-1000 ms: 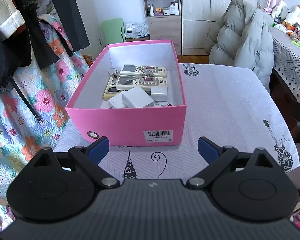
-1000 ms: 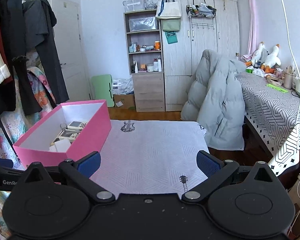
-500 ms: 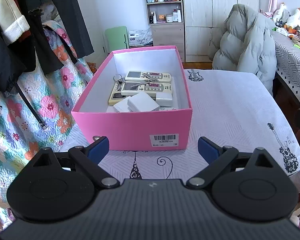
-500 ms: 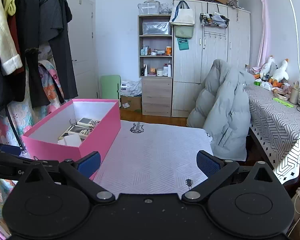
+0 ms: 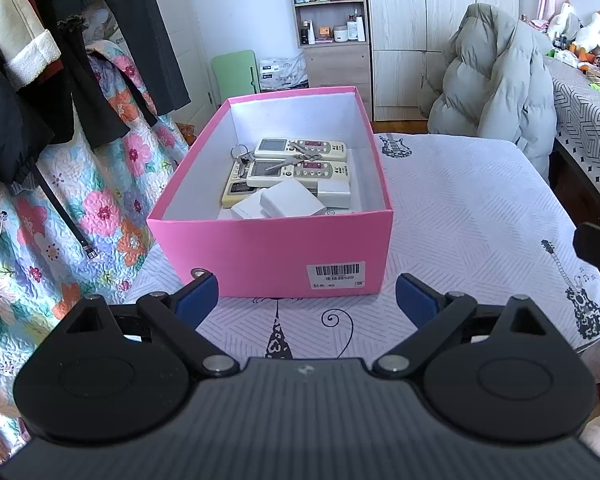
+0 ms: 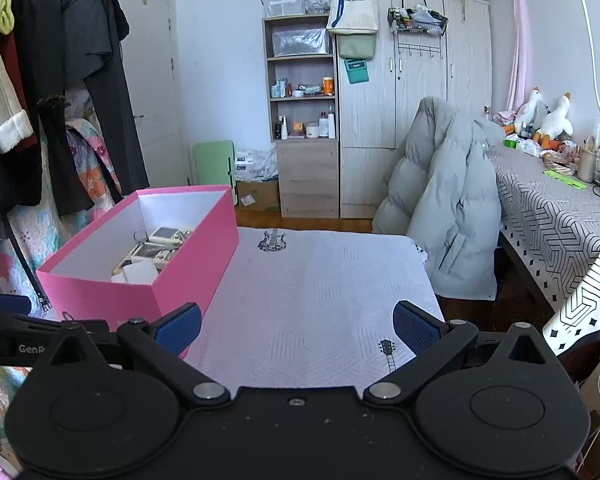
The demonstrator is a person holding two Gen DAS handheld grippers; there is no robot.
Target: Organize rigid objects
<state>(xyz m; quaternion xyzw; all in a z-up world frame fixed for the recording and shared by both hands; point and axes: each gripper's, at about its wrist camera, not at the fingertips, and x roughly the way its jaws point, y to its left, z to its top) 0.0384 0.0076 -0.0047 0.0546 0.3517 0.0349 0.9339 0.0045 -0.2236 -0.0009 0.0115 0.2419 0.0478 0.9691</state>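
L gripper (image 5: 307,294) is spread wide w/ nothing between its blue pads; it hangs just short of the near end wall of the pink box (image 5: 272,252), which lies dead ahead of it. R gripper (image 6: 297,326) is likewise spread and empty, over bare tablecloth (image 6: 316,292), w/ the same box off to its left. So the L side is clearly the nearer one, judging by both views.

The box's long axis runs straight away from the L gripper, near end wall to far end wall, so any reach into it goes forward and over that near wall.

Contents, counted from the L wrist view:
- 3 remotes (image 5: 300,149), lying crosswise to the box axis, stacked/overlapping toward the far-middle.
- 1 key bunch (image 5: 244,155) on a ring, resting on the remotes' left ends.
- approx. 3 white blocks (image 5: 292,204), prob. chargers or adapters, against the near wall; exact no. hard to tell as they overlap.

Nothing rigid is left out on the cloth in either view, so the sorting looks about done.
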